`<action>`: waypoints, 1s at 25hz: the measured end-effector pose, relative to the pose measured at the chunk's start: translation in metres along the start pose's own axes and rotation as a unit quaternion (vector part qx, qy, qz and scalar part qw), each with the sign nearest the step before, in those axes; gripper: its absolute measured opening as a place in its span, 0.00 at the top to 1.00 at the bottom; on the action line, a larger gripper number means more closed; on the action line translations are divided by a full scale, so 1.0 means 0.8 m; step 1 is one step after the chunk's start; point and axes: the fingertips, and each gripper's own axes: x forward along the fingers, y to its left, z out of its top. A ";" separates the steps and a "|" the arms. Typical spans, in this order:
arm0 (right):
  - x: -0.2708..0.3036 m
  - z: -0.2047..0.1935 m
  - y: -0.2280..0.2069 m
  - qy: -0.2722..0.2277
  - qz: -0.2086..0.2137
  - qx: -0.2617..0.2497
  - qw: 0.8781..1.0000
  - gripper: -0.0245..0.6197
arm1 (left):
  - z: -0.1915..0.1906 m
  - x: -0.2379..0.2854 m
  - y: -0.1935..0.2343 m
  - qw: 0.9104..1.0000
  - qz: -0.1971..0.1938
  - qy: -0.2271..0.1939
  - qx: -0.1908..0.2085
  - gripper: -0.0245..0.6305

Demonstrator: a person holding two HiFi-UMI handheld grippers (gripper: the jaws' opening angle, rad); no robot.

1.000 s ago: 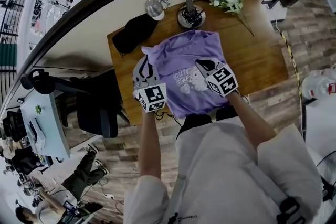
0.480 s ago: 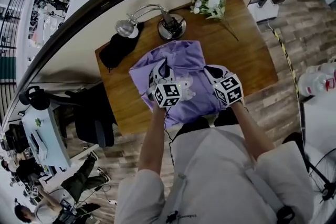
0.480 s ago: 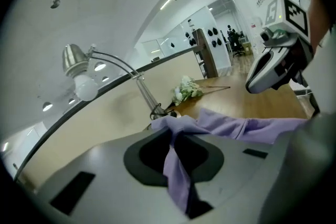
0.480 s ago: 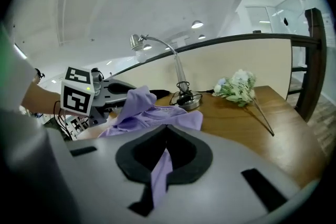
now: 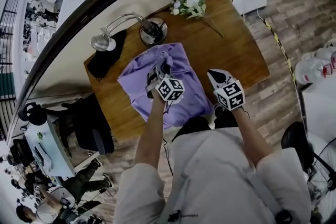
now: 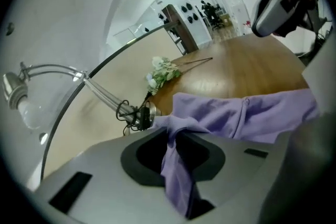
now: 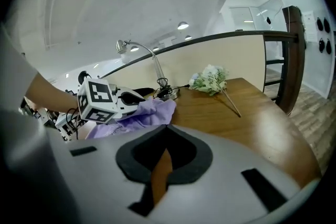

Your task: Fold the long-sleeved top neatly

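A purple long-sleeved top [image 5: 137, 86] lies bunched on the wooden table [image 5: 247, 55]. My left gripper [image 5: 163, 67] hovers over the middle of the top. In the left gripper view its jaws [image 6: 176, 132] are shut on a pinched fold of the purple fabric [image 6: 247, 118], which hangs down between them. My right gripper [image 5: 216, 75] sits to the right of the top over bare wood, apart from the fabric. Its jaws [image 7: 165, 138] are shut with nothing in them; only table shows through the slit. The right gripper view shows the top [image 7: 152, 112] and the left gripper's marker cube [image 7: 97, 99].
A chrome desk lamp [image 5: 152, 31] stands at the back of the table, its head [image 5: 100, 42] over a black cloth [image 5: 105, 59]. A spray of white flowers [image 5: 190, 1] lies at the back right. A black chair [image 5: 89, 120] stands left of the table.
My left gripper has travelled right and down over the top, dragging purple fabric with it. The right gripper has slid right, off the top's edge onto bare wood.
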 end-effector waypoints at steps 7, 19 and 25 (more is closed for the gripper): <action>-0.011 -0.004 -0.014 -0.002 0.002 0.007 1.000 0.95 | 0.036 0.007 -0.036 0.999 -0.036 -0.002 -0.002 0.73; 0.021 -0.012 0.004 0.018 0.077 -0.003 0.997 0.95 | -0.006 -0.073 -0.025 0.963 -0.006 -0.016 -0.268 0.74; 0.026 -0.044 0.019 0.044 0.113 -0.024 0.992 0.95 | -0.084 -0.147 -0.032 0.936 0.052 0.008 -0.348 0.74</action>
